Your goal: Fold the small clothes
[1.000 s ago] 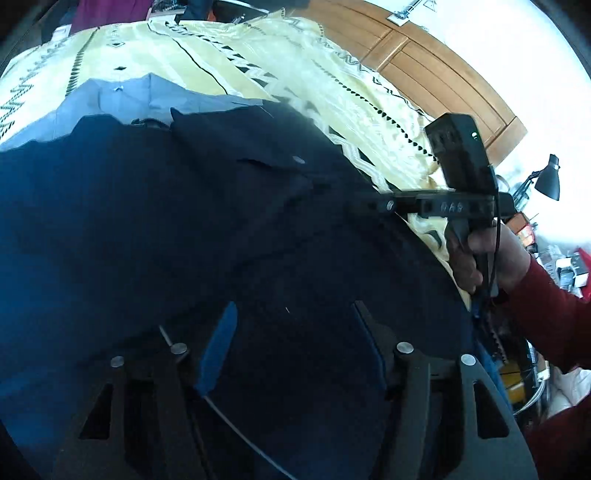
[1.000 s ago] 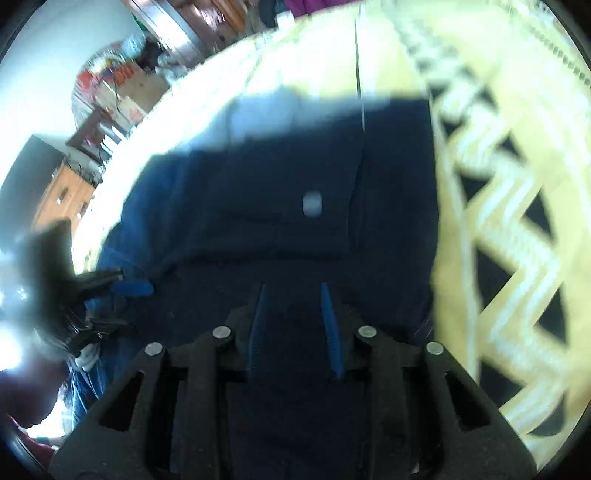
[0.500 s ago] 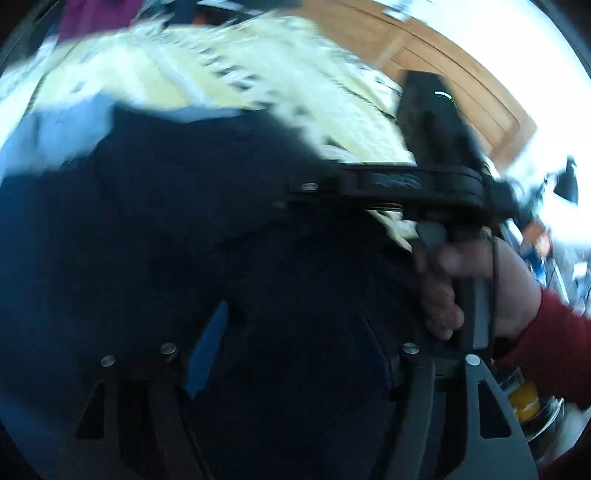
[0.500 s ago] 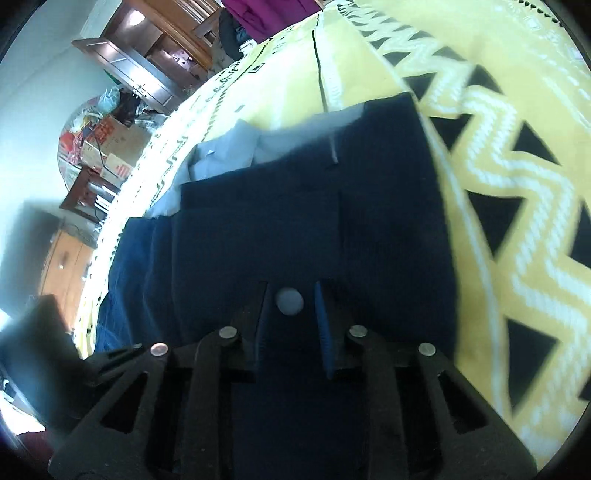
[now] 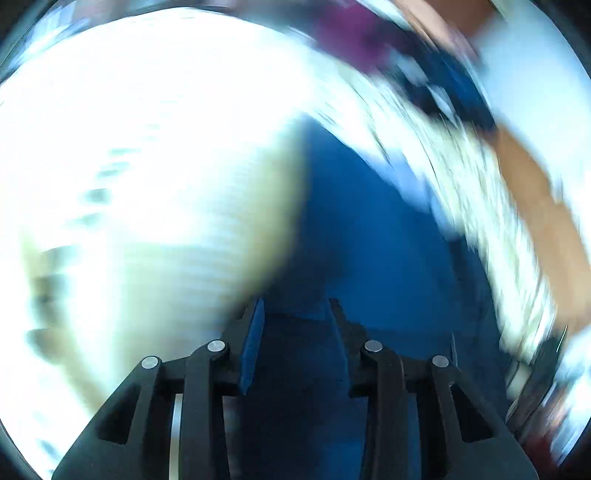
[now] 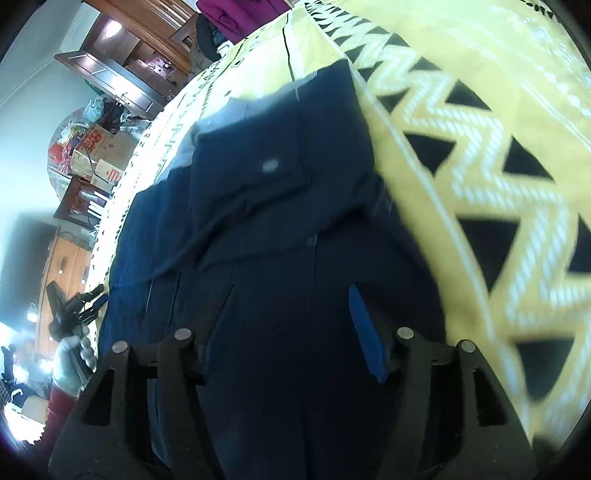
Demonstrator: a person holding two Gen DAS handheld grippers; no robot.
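A navy garment [image 6: 280,206] with a pale button [image 6: 271,165] lies partly folded on a yellow zigzag-patterned cover [image 6: 480,147]. A light blue piece [image 6: 229,110] peeks out at its far edge. My right gripper [image 6: 288,325] hovers open over the near part of the navy cloth, with nothing pinched. The left wrist view is heavily blurred. In it my left gripper [image 5: 295,314] has its fingers drawn close on a strip of the navy garment [image 5: 369,240], which runs up and away from them. The left gripper [image 6: 94,301] also shows at the garment's far left edge.
A hand [image 6: 72,354] with a red sleeve holds the left gripper. Wooden cabinets [image 6: 140,33], a magenta cloth [image 6: 236,14] and cardboard boxes [image 6: 96,144] lie beyond the cover. The yellow cover [image 5: 147,166] glares white in the left wrist view.
My right gripper has opened and let go of the navy cloth, pulling back from the button. My left gripper has narrowed onto the garment's edge and is swinging fast.
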